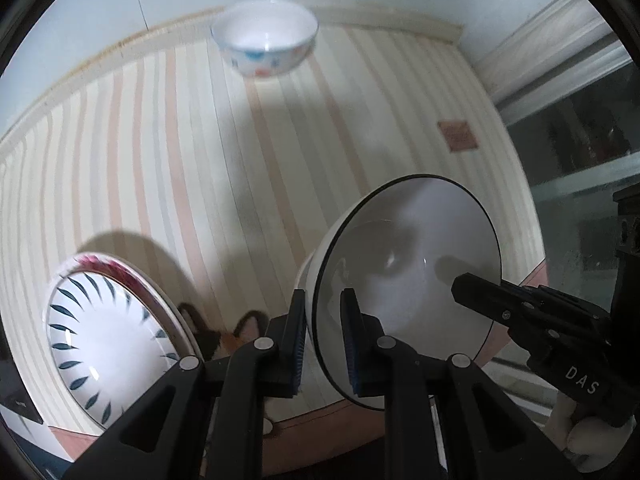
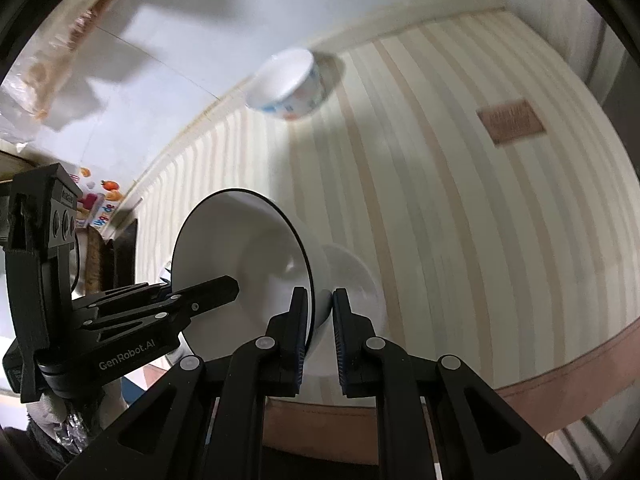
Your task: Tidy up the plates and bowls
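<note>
We find both grippers clamped on one white black-rimmed bowl (image 1: 404, 280), held tilted above the striped tablecloth (image 1: 200, 160). The left gripper (image 1: 322, 344) pinches the rim on one side; the right gripper (image 2: 320, 332) pinches the opposite wall. The patterned bowl (image 1: 265, 36) sits well apart at the table's far edge, straight ahead of both jaws. We judge it the likely stacking target. A leaf-patterned plate (image 1: 104, 344) lies left of the left gripper.
</note>
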